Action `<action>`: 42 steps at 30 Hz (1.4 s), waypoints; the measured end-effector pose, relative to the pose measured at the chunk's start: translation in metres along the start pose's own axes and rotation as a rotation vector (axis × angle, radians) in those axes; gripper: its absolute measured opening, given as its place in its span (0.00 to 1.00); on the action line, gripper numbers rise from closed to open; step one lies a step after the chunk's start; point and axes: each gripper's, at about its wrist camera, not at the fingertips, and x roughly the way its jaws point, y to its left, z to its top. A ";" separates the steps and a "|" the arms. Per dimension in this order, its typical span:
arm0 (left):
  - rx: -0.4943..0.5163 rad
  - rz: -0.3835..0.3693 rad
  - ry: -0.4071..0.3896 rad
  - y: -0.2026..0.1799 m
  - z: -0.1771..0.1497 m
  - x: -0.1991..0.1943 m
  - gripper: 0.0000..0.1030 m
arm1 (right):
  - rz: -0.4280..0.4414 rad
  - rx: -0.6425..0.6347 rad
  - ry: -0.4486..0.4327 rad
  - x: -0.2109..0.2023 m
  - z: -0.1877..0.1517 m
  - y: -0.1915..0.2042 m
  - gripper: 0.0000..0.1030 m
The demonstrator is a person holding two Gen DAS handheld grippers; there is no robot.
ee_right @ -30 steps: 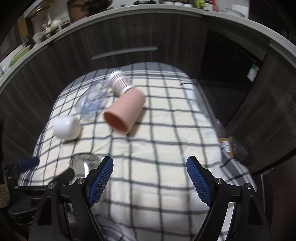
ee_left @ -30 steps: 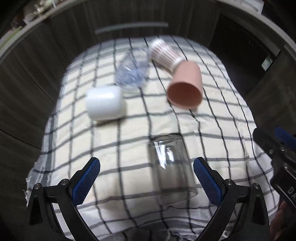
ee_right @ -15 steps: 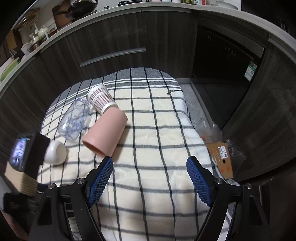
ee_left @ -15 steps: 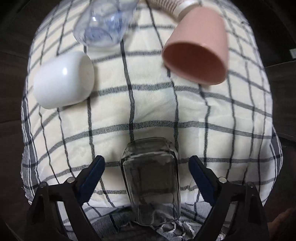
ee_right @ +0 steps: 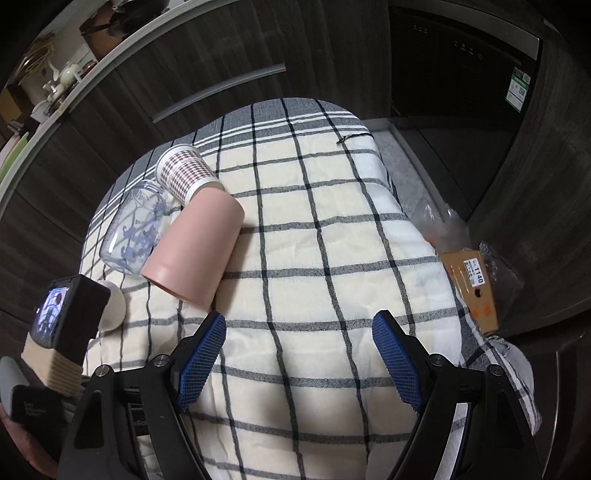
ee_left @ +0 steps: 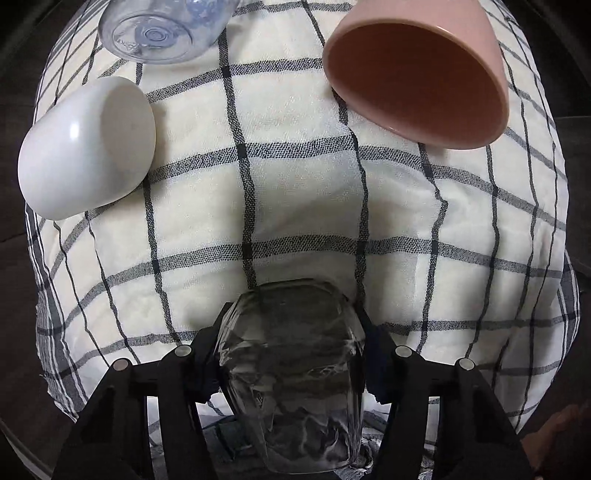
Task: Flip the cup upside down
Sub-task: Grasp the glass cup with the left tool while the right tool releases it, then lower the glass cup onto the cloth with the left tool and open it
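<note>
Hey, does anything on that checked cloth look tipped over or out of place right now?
Yes: the pink cup, white cup, clear printed cup and checked paper cup all lie on their sides. Nothing looks spilled or broken.

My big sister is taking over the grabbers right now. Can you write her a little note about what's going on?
Left gripper: shut on the clear glass cup at the near edge of the checked cloth.
Right gripper: open, holding nothing, above the cloth.
Lying on their sides farther back: pink cup, white cup, clear printed cup, checked paper cup.
Done: glass cup gripped.
Left: turn it over and set it mouth down.
</note>
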 end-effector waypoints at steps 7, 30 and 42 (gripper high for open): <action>0.036 -0.046 -0.148 0.011 -0.019 -0.033 0.57 | -0.001 -0.006 -0.009 -0.006 -0.004 0.005 0.79; 0.085 -0.067 -1.282 0.060 -0.084 -0.060 0.57 | -0.054 -0.089 -0.217 -0.027 -0.050 0.038 0.79; 0.110 -0.055 -1.256 0.054 -0.088 -0.051 0.60 | -0.063 -0.060 -0.203 -0.013 -0.059 0.028 0.79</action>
